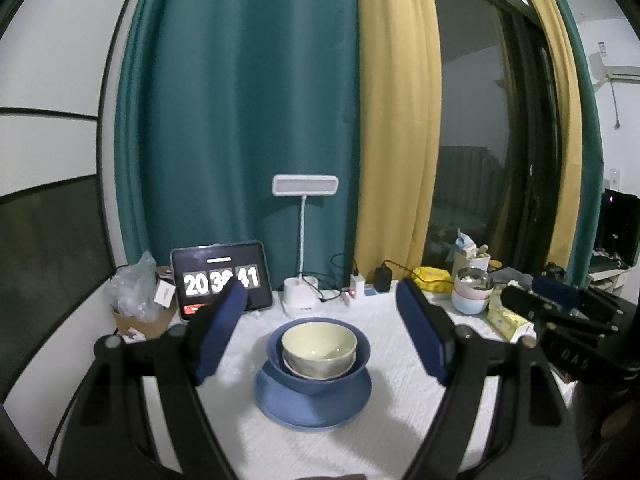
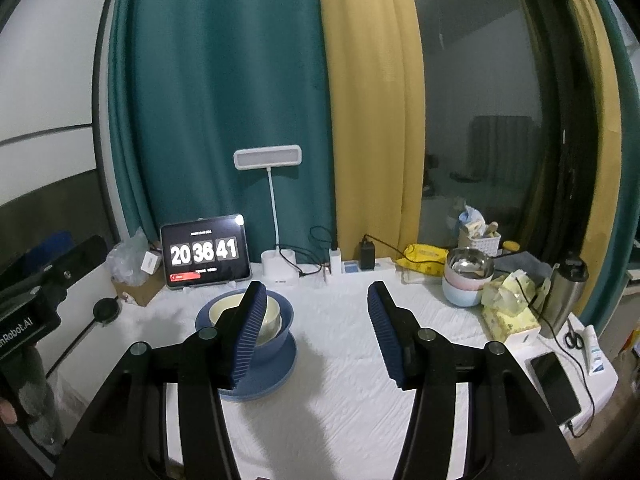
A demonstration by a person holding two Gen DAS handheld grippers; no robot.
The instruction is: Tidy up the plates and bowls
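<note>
A cream bowl (image 1: 319, 344) sits nested in a blue bowl (image 1: 320, 376), which stands on a blue plate (image 1: 312, 404) on the white table (image 1: 392, 420). My left gripper (image 1: 320, 330) is open and empty, its jaws wide apart on either side of the stack, a little nearer than it. In the right wrist view the stack (image 2: 276, 336) lies at the left, partly hidden behind the left finger. My right gripper (image 2: 316, 324) is open and empty, above bare table to the right of the stack.
At the back stand a tablet clock (image 2: 205, 251), a white desk lamp (image 2: 276, 264), chargers, a yellow pack (image 2: 426, 258) and stacked pastel bowls with a metal bowl (image 2: 466, 280). A tissue box (image 2: 508, 316), flask (image 2: 566, 292) and phone (image 2: 554, 384) lie at the right.
</note>
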